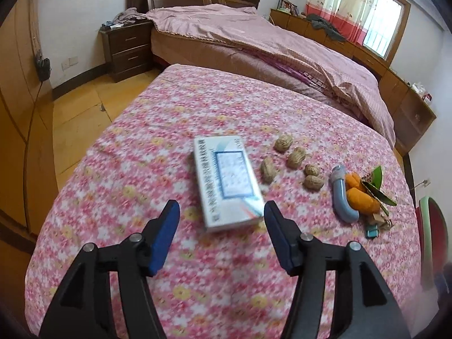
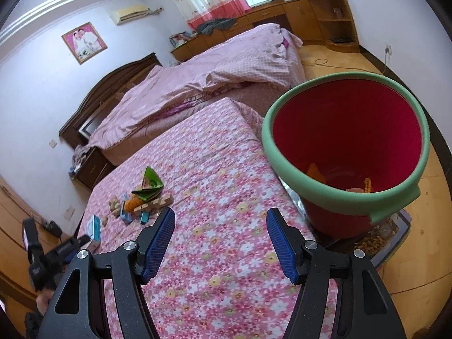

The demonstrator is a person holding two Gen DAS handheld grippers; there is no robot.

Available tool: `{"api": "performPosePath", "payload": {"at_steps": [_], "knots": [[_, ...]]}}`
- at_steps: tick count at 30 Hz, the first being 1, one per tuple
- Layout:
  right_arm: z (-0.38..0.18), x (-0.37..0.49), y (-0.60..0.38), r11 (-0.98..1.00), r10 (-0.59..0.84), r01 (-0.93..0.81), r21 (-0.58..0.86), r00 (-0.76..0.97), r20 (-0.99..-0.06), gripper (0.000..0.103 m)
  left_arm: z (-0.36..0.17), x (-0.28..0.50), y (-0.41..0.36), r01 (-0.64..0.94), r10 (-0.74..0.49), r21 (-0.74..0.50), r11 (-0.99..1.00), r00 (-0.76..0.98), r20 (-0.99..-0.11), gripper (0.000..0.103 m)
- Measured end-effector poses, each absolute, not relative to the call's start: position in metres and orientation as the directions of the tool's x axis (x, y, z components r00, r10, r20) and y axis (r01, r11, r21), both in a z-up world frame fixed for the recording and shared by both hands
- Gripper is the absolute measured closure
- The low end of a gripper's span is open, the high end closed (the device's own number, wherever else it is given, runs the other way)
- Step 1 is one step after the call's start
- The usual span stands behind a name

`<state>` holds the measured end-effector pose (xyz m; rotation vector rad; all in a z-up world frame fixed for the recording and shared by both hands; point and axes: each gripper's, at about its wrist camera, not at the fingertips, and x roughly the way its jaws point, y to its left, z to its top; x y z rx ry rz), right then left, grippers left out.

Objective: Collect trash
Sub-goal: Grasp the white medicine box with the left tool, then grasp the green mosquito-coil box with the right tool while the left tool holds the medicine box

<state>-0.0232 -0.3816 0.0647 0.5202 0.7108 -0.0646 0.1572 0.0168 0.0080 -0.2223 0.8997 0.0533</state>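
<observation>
Left gripper (image 1: 221, 214) hangs spread and empty low in the left wrist view, the white box (image 1: 227, 182) lying flat on the flowered cover (image 1: 127, 169) at frame centre just ahead of the pads, long axis running from upper left toward the lower right; I judge a skewed approach could catch a corner and shove it into the peanuts (image 1: 293, 162) beside it. Right gripper (image 2: 220, 220) likewise spread and empty at the bottom of the right wrist view, the red bucket (image 2: 285, 166) with its green rim at right; trash pile sits left of centre.
</observation>
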Motion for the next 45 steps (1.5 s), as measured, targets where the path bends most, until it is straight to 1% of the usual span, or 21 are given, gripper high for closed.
{"api": "performPosePath", "payload": {"at_steps": [8, 13, 14, 15, 20, 24, 26, 27, 28, 34, 39, 45], "knots": [[0.062, -0.010, -0.367, 0.889, 0.133, 0.208, 0.409, 0.736, -0.663, 0.034, -0.007, 0.189, 0.014, -0.158, -0.048, -0.172, 0.972, 0.585, -0.809, 0.041], [0.061, 0.013, -0.345, 0.913, 0.166, 0.149, 0.381, 0.715, -0.679, 0.034, -0.011, 0.192, 0.014, -0.144, -0.053, -0.173, 0.974, 0.601, -0.797, 0.041], [0.061, 0.019, -0.340, 0.917, 0.175, 0.135, 0.376, 0.711, -0.681, 0.034, -0.011, 0.191, 0.014, -0.135, -0.059, -0.176, 0.975, 0.608, -0.792, 0.042], [0.061, 0.027, -0.332, 0.922, 0.187, 0.116, 0.370, 0.704, -0.685, 0.034, -0.012, 0.190, 0.015, -0.131, -0.062, -0.180, 0.975, 0.615, -0.786, 0.046], [0.056, 0.062, -0.304, 0.930, 0.237, 0.053, 0.365, 0.673, -0.701, 0.034, -0.013, 0.189, 0.023, -0.116, -0.083, -0.201, 0.973, 0.634, -0.769, 0.053], [0.051, 0.090, -0.283, 0.936, 0.260, 0.014, 0.351, 0.646, -0.718, 0.034, -0.013, 0.187, 0.025, -0.106, -0.098, -0.215, 0.971, 0.641, -0.761, 0.053], [0.049, 0.102, -0.273, 0.940, 0.266, -0.002, 0.341, 0.632, -0.728, 0.030, -0.013, 0.186, 0.024, -0.102, -0.097, -0.210, 0.972, 0.645, -0.758, 0.053], [0.047, 0.110, -0.268, 0.941, 0.268, -0.007, 0.338, 0.625, -0.733, 0.022, -0.013, 0.186, 0.024, -0.101, -0.098, -0.212, 0.972, 0.646, -0.757, 0.053], [0.045, 0.115, -0.265, 0.941, 0.270, -0.011, 0.337, 0.622, -0.735, 0.021, -0.013, 0.186, 0.024, -0.101, -0.101, -0.216, 0.971, 0.647, -0.756, 0.053], [0.035, 0.146, -0.251, 0.949, 0.253, 0.000, 0.315, 0.595, -0.763, 0.021, -0.012, 0.181, 0.032, -0.099, -0.130, -0.253, 0.962, 0.650, -0.749, 0.053], [0.025, 0.163, -0.248, 0.955, 0.224, 0.032, 0.294, 0.572, -0.789, 0.021, -0.012, 0.180, 0.032, -0.095, -0.137, -0.260, 0.961, 0.652, -0.746, 0.053], [0.022, 0.166, -0.246, 0.961, 0.204, 0.033, 0.275, 0.585, -0.785, 0.021, -0.011, 0.181, 0.032, -0.091, -0.140, -0.263, 0.961, 0.656, -0.742, 0.053]]}}
